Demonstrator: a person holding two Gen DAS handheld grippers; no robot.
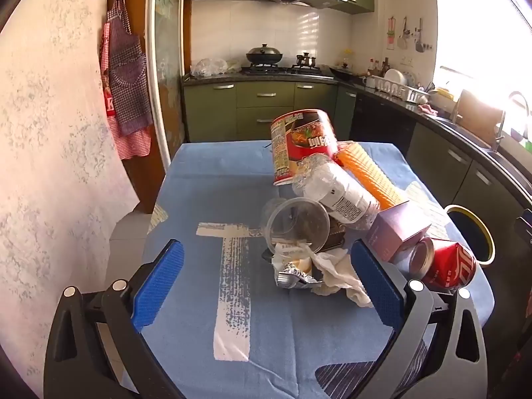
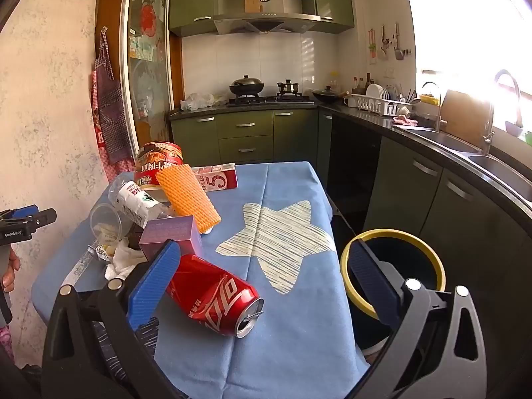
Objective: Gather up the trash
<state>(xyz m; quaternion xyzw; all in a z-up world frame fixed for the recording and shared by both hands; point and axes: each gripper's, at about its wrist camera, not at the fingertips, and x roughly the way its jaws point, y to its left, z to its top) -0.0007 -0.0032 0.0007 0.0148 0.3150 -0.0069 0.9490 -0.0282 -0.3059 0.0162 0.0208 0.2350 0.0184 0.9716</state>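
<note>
Kitchen cabinets and a stove fill the far background; nearer, a desk under a blue cloth carries the trash, heaped toward its left half as seen from the right wrist; a bin with a yellow rim is stood just beside the desk's right edge, presumably so pieces can be dropped straight in. A noodle cup, bottle, orange sleeve, clear cup, box and tissue are piled touching; a can is laid on its side nearest the bin. The left hand-held gripper is held wide and empty, aimed at the clear cup and tissue; the right hand-held gripper is likewise wide and empty, the can lying between its fingers, ungripped, probably the first pick.
</note>
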